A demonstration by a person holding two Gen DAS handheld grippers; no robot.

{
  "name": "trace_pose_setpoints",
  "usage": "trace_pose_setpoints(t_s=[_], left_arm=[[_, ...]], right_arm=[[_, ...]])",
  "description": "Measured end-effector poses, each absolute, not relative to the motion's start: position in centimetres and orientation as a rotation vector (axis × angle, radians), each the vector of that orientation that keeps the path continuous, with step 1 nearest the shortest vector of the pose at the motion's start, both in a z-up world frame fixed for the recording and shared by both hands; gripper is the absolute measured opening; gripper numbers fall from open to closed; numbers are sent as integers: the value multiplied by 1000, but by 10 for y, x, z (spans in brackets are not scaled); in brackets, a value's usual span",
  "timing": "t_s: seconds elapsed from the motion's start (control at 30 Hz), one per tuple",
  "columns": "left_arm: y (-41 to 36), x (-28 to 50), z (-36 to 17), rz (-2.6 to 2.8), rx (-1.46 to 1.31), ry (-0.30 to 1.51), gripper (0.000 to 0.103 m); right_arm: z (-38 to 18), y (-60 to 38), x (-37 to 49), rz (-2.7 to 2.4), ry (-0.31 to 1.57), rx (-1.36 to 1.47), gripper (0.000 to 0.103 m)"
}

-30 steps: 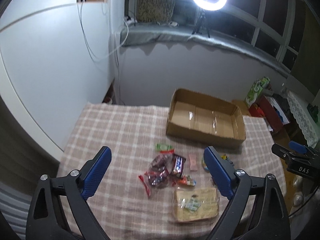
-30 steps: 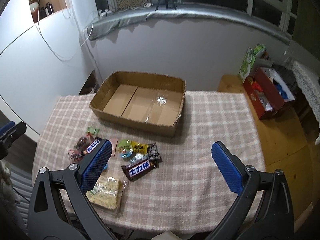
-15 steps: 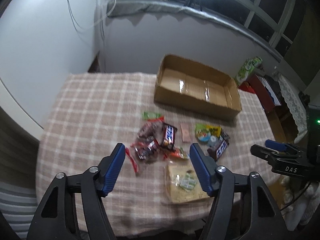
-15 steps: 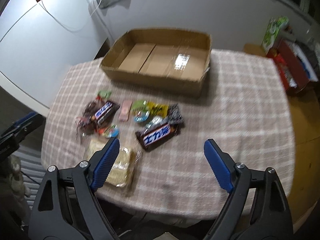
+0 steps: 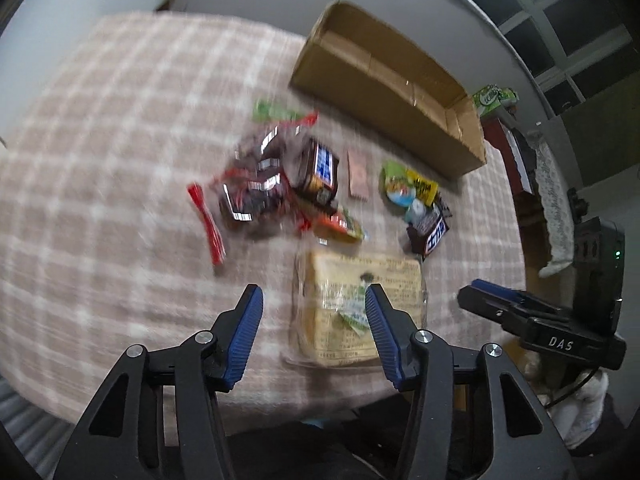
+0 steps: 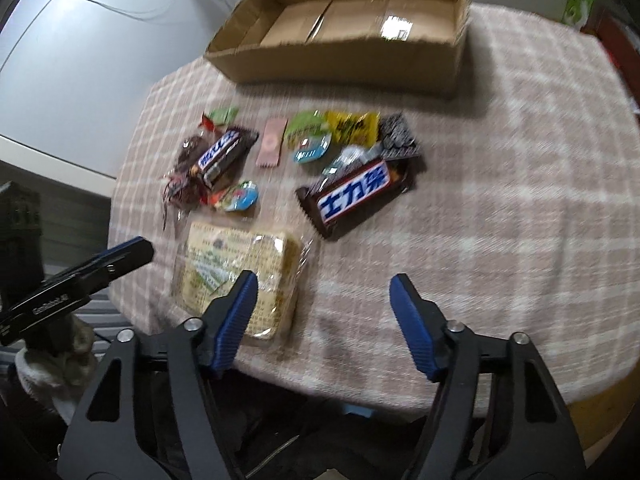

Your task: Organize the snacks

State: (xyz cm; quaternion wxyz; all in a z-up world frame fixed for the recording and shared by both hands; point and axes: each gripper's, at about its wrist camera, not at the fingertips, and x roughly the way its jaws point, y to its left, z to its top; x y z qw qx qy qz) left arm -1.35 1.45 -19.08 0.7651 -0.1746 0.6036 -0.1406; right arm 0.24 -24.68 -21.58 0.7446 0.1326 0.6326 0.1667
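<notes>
Crinkly wrappers, glossy chocolate bar, perhaps cracker pack, corrugated box; left gripper, right gripper apart, ribbed pads.

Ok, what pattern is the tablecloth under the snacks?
Pinkish-beige and white plaid on the tablecloth, clearest in the right wrist view.

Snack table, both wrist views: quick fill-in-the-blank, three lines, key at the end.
1. The cardboard box holds ____ snacks.
2. Both the left gripper and the right gripper are ____.
3. The flat cracker pack lies nearest the table's ____ edge.

Missing words: no; open; near
</notes>
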Motion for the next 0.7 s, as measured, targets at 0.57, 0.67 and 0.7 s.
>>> trace_pose_setpoints(t_s=[0.57, 0.67, 0.7], left_arm=[[11, -14, -220, -387, -479, 1417, 40], [10, -13, -221, -399, -476, 1423, 40], [8, -13, -221, -402, -471, 1426, 40]], right_arm=[[-253, -214, 9, 539, 1502, 400, 44], [-250, -208, 10, 550, 1500, 377, 43], [-249, -208, 11, 552, 1498, 373, 43]])
